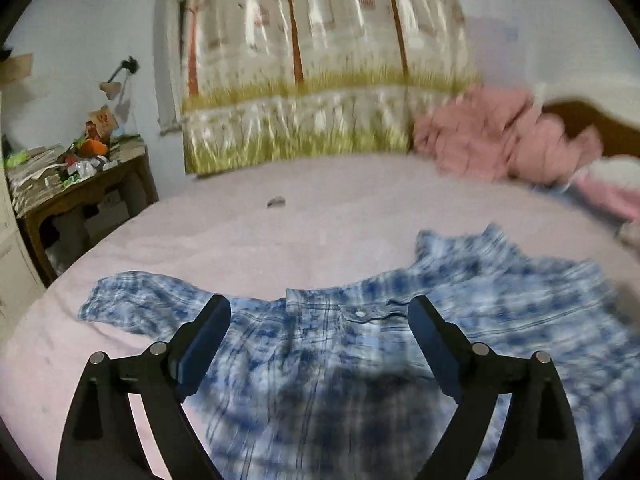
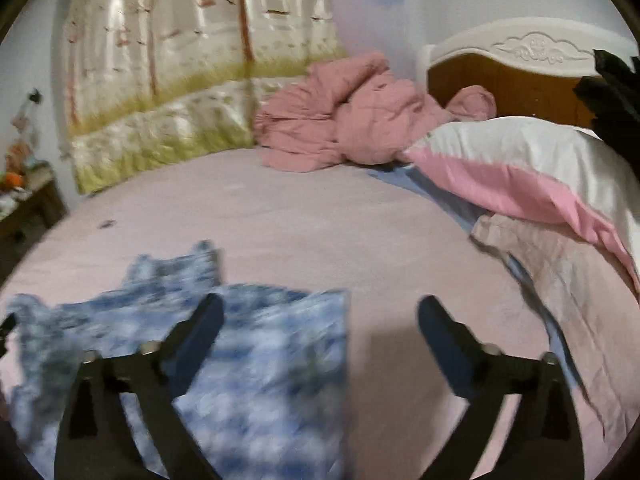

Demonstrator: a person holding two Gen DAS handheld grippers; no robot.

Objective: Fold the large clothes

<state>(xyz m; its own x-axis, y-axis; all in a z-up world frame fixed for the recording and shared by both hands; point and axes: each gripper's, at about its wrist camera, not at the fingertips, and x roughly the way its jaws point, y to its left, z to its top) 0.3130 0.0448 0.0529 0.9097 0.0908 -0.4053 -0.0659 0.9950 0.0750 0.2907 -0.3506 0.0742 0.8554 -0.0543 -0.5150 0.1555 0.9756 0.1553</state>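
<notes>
Blue plaid shirt (image 1: pixel 340 360), rumpled on pink bedsheet (image 1: pixel 240 232)

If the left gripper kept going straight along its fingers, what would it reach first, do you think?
Most likely the blue plaid shirt: the open left gripper frames its button placket, with nothing else between. Depth is unclear, and the frame is blurred.
</notes>
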